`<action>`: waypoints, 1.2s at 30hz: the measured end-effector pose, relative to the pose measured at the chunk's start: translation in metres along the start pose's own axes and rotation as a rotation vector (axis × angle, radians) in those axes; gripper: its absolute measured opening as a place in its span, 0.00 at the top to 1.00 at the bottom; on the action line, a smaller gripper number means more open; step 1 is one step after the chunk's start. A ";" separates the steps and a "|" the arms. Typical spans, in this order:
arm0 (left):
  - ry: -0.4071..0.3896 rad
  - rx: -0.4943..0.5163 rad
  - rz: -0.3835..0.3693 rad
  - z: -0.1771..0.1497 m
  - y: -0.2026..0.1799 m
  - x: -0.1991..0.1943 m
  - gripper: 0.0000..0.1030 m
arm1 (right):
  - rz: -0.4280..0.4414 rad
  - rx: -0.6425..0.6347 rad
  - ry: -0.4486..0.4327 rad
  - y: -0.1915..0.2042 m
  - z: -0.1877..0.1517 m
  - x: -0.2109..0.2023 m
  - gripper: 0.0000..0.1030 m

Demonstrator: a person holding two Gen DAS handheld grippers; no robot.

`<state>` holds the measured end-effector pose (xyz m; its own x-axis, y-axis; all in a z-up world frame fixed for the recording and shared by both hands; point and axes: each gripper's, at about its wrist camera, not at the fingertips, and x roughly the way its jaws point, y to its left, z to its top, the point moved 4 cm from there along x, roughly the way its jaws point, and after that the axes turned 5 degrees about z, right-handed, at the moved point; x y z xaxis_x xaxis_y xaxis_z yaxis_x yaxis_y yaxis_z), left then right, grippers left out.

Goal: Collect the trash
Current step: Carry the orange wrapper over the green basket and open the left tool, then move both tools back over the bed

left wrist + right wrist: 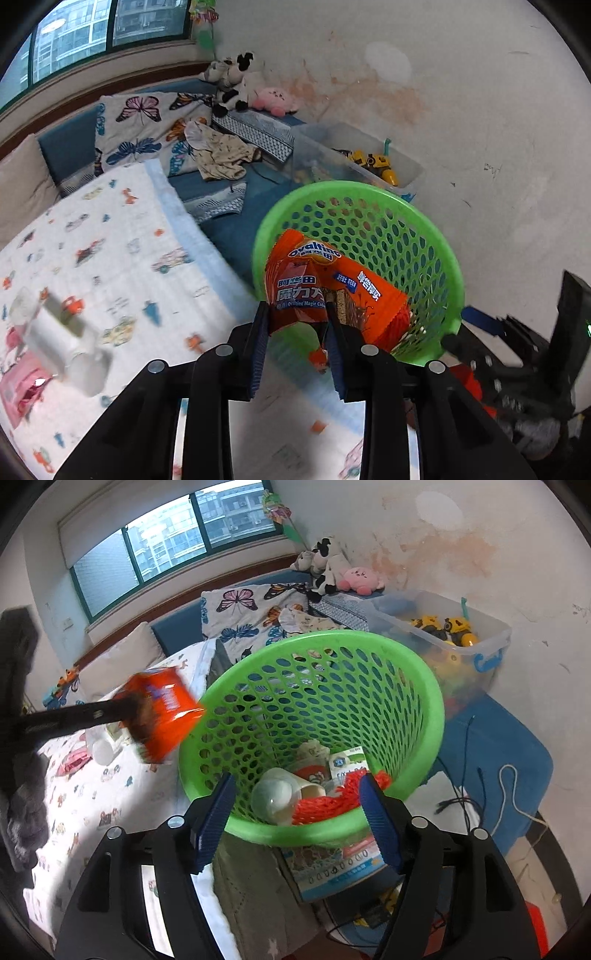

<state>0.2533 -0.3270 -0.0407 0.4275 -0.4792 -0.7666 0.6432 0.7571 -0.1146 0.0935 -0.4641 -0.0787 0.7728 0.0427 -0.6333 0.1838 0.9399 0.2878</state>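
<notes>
My left gripper (pixel 297 314) is shut on an orange Ovaltine snack wrapper (pixel 321 280) and holds it in the air at the near rim of the green perforated basket (pixel 424 236). In the right wrist view the same wrapper (pixel 166 712) hangs blurred just left of the basket (pixel 258 686), with the left gripper's arm behind it. My right gripper (pixel 295 805) is open and empty, its fingers astride the basket's near rim. Inside the basket lie a white cup (pixel 277 797), a red net (pixel 328 805) and some packets (pixel 347 762).
A bed with a printed white sheet (pixel 110 258) carries white cups (pixel 62 339) and a pink item (pixel 22 391). A clear toy bin (pixel 454 635) stands by the wall. Cables (pixel 476 775) lie on a blue mat. A printed box (pixel 332 871) sits under the basket.
</notes>
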 end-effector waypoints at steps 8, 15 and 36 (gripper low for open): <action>0.006 0.008 -0.006 -0.003 -0.019 0.018 0.31 | 0.009 0.026 0.012 -0.009 -0.005 0.000 0.28; -0.023 0.011 0.031 -0.019 -0.005 -0.003 0.29 | 0.030 0.012 0.004 0.001 -0.005 -0.008 0.27; -0.003 -0.057 0.327 -0.089 0.189 -0.081 0.29 | 0.158 -0.151 0.054 0.114 0.006 0.021 0.23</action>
<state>0.2837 -0.1061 -0.0568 0.6070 -0.2081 -0.7670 0.4351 0.8946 0.1016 0.1341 -0.3584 -0.0551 0.7503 0.2081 -0.6275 -0.0333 0.9598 0.2786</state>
